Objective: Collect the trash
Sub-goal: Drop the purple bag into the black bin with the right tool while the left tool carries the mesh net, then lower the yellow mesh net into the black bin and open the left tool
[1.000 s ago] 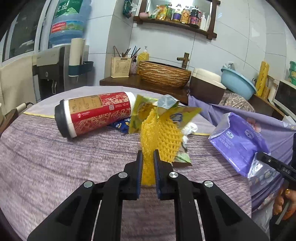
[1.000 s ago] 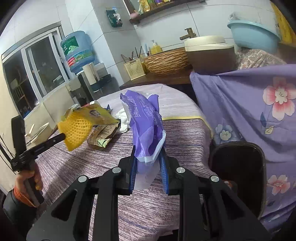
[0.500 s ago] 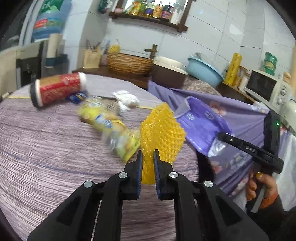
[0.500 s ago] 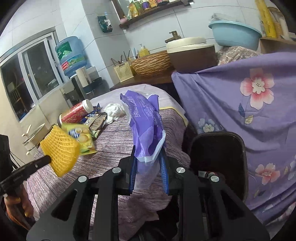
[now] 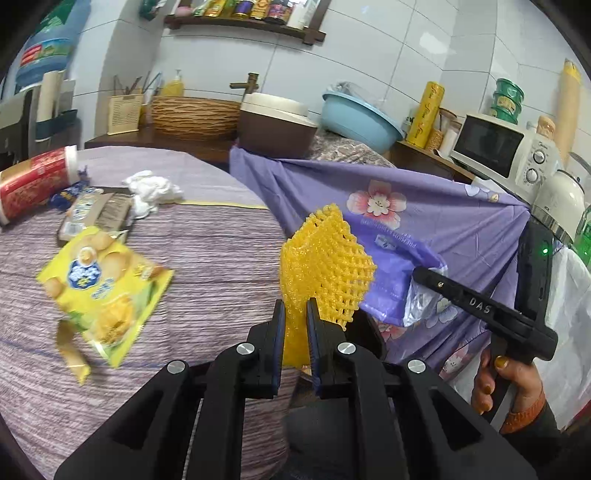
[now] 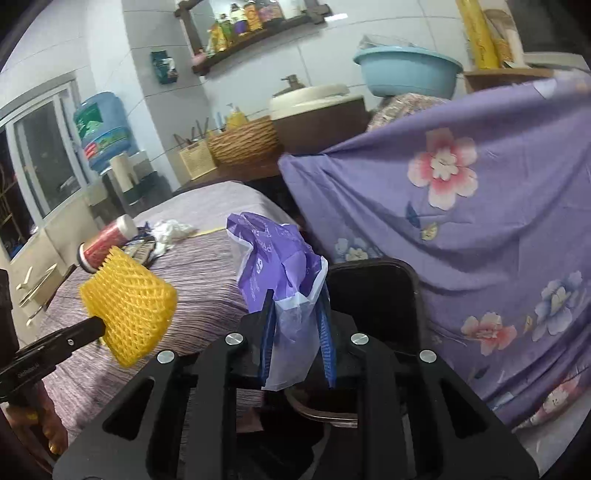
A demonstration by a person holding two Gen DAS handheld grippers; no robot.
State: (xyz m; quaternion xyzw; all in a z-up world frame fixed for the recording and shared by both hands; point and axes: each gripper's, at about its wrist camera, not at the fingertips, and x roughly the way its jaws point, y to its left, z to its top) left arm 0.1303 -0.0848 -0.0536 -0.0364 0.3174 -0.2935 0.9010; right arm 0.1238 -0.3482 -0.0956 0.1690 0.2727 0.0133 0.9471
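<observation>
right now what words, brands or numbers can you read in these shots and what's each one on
"DAS": on the black arm of the right gripper, seen from the left wrist.
"PREMIUM": upside down on the purple bag that gripper holds; the rest is unreadable.
Yellow snack packet, red cup, water jug, shelf bottles and the left gripper arm's lettering: too blurred or small to read.

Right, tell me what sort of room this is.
Most likely a home kitchen and dining corner: a microwave on the counter, a water jug on a dispenser, a shelf of bottles on the tiled wall.
</observation>
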